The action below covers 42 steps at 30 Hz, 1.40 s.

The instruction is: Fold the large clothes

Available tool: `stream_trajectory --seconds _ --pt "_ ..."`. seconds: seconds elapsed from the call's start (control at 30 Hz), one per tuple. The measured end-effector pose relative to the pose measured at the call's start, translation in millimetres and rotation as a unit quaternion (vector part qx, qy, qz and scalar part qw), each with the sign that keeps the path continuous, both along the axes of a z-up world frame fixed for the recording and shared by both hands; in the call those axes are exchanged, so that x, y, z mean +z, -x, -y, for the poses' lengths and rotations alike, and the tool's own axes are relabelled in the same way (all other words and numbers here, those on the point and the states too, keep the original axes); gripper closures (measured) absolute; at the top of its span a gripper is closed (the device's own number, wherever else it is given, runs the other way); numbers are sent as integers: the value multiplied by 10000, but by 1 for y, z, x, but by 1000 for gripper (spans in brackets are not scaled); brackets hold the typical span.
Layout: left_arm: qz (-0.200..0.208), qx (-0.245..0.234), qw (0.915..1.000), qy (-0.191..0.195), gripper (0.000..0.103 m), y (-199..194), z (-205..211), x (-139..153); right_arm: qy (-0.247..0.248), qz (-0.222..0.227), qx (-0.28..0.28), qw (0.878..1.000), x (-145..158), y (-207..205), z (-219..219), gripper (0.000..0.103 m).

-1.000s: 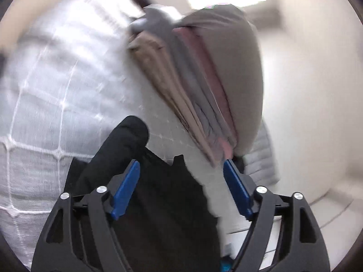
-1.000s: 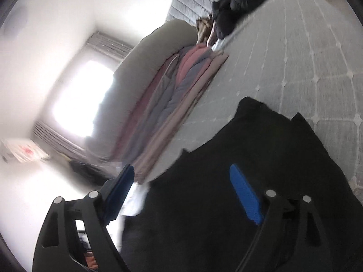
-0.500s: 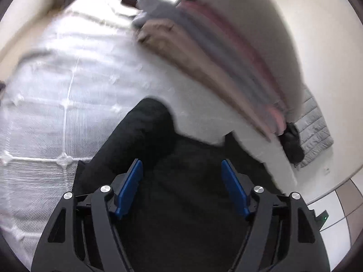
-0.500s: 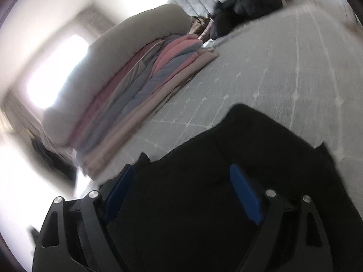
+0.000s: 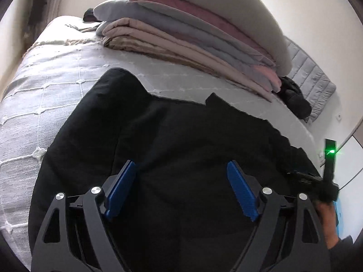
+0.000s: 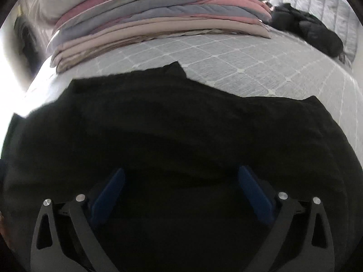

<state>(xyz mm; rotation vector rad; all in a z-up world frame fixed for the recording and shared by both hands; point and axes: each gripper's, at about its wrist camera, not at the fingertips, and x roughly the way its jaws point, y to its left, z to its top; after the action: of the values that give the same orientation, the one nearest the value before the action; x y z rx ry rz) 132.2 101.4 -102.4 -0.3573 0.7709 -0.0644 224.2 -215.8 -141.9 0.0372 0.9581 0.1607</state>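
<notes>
Bed: largest item logged, grey quilted cover with a white stitched grid, running from 9 o'clock to 2 o'clock in my left wrist view.

Stack of folded bedding: beige, grey and pink layers under a pale bulky roll, at 12 o'clock, lying on the bed well beyond the work.

Black garment: the task's thing, spread on the near part of the bed and filling the lower half of both views. Its far edge was uneven, with one rounded lobe at 10 o'clock and a small raised corner near 12 o'clock. How many layers it had I could not tell; the cloth was too dark.

Dark bundle: a second black heap at 1 o'clock against the grey padded headboard, apart from the garment.

Left gripper: fingers wide, having just been opening, nothing between them, hovering over the garment.

Right gripper: fingers wide, also just opened, empty, above the same cloth.

Handling note, my judgement: I had both tools poised for a fresh grasp. I would have brought each pair of fingers down on one near edge or corner, pinched a single layer only, then lifted both evenly and carried the cloth toward 12 o'clock, keeping tension level so the fold lay flat without dragging the garment off the bed.
</notes>
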Motion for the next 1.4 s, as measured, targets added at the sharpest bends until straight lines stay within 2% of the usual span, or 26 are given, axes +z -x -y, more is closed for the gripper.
stream_trajectory --seconds 0.1,0.23,0.3,0.33,0.37,0.4,0.47,0.5,0.53,0.63,0.7,0.77,0.8,0.83,0.87,0.93,1.0,1.1,1.2,1.27,1.3,1.4 --pt "89 84 9999 -81 24 6 1 8 -527 154 -137 9984 21 22 19 7" --pt "374 114 9991 -151 24 22 -2 27 -510 439 -559 9962 50 63 57 7" --pt "347 93 9987 -366 20 21 -2 23 -386 295 -829 9954 42 67 74 7" --pt "185 94 9993 -316 20 18 -4 18 -289 -30 -956 9950 22 62 86 7" --pt "-66 78 9998 -191 20 10 -6 10 -326 -200 -835 9958 4 57 89 6" --pt "-201 89 9997 -82 20 7 -9 6 -222 9 -779 9967 4 61 86 6" --pt "-92 187 9998 -76 20 12 -13 16 -86 -84 -739 9972 14 63 77 6" --pt "-15 237 9997 -32 20 20 -17 25 -349 -52 -657 9972 20 66 76 6" --pt "54 258 9996 27 20 28 -21 32 -880 79 -565 9945 31 78 79 6" --pt "216 410 9987 222 19 62 -39 57 -1542 470 -581 9852 61 118 93 6" --pt "174 316 9983 454 19 88 -52 63 -2046 661 -763 9736 74 141 113 6" --pt "134 376 9975 578 18 120 -68 66 -2885 851 -1121 9471 79 176 151 6" --pt "141 426 9967 676 17 132 -74 66 -3385 878 -1386 9266 72 197 175 6" --pt "136 469 9950 873 16 149 -83 64 -3617 873 -1554 9151 68 209 188 6" --pt "97 490 9936 1017 16 159 -90 62 -3897 848 -1861 8979 59 227 208 6" --pt "-147 525 9887 1394 16 185 -104 47 -4256 968 -2343 8687 47 257 240 6" --pt "-372 545 9826 1736 16 207 -111 32 -4358 1004 -2691 8530 37 277 262 6" --pt "-534 526 9779 1950 16 232 -108 18 -4699 593 -3020 8273 4 295 278 6" --pt "-718 463 9695 2299 16 242 -101 4 -5081 225 -2993 8073 -19 293 281 6" --pt "-801 463 9656 2432 16 241 -94 -2 -5226 178 -2943 8000 -24 294 280 6" --pt "-807 474 9651 2448 16 241 -92 -4 -5236 172 -2892 8012 -25 292 273 6" --pt "-874 491 9617 2552 16 232 -85 -11 -5101 -7 -2627 8190 -23 279 259 6"
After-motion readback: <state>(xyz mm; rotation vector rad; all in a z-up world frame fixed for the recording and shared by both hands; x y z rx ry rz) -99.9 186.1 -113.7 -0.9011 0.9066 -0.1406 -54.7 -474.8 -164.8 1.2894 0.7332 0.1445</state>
